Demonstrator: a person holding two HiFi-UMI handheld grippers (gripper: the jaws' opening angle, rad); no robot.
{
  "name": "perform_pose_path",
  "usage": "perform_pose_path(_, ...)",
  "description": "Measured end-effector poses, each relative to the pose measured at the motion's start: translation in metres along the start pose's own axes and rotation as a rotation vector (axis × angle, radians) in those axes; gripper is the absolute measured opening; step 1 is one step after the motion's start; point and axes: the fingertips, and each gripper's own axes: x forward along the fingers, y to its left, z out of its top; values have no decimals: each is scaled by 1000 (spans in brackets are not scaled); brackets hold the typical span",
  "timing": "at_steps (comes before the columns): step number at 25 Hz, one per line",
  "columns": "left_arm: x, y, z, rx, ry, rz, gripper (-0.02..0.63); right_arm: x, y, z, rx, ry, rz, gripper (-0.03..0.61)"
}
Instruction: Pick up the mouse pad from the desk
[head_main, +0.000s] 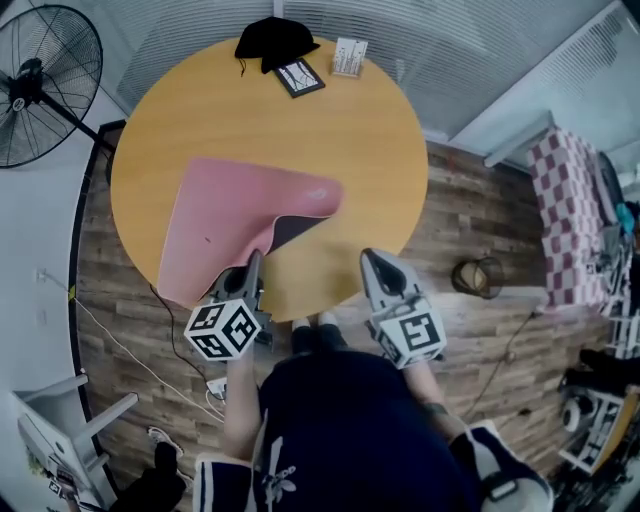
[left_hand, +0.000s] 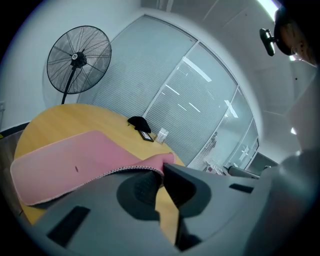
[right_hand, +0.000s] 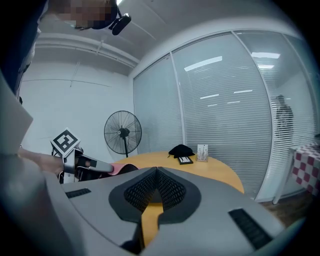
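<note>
A pink mouse pad (head_main: 235, 220) lies on the left half of the round wooden table (head_main: 350, 140). Its near right part is lifted and curled, showing the dark underside (head_main: 290, 230). My left gripper (head_main: 256, 258) is shut on the pad's near edge; in the left gripper view the stitched edge of the pad (left_hand: 75, 160) runs into the pinched jaws of my left gripper (left_hand: 161, 170). My right gripper (head_main: 368, 256) hovers at the table's near edge, apart from the pad. In its own view my right gripper (right_hand: 156, 172) is shut with nothing between the pads.
At the table's far edge lie a black cloth (head_main: 275, 38), a small dark tablet-like item (head_main: 299, 76) and a white card stand (head_main: 349, 57). A standing fan (head_main: 45, 85) is at the far left. A wire basket (head_main: 478, 277) sits on the floor at the right.
</note>
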Motion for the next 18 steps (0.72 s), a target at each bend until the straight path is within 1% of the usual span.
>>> perform_pose_path(2,-1,-2,6,-4,-18,5,18,-1,-4,6,-14,-11,-3,2)
perform_pose_path(4,-1,-4,12,3,-30,6,18,-2,-7,9,-7,-21,-4,2)
perform_pose_path(10,4,-3,40,56,-65,13,18,2,-9,20,-4,-45,2,2)
perform_pose_path(15,6,-1,73,115,-107,21,18,1,-14,29,-38,-68,-3,2)
perform_pose_path(18,6,-1,98,151,-139,22,18,0,-17,31,-22,-74,-3,2)
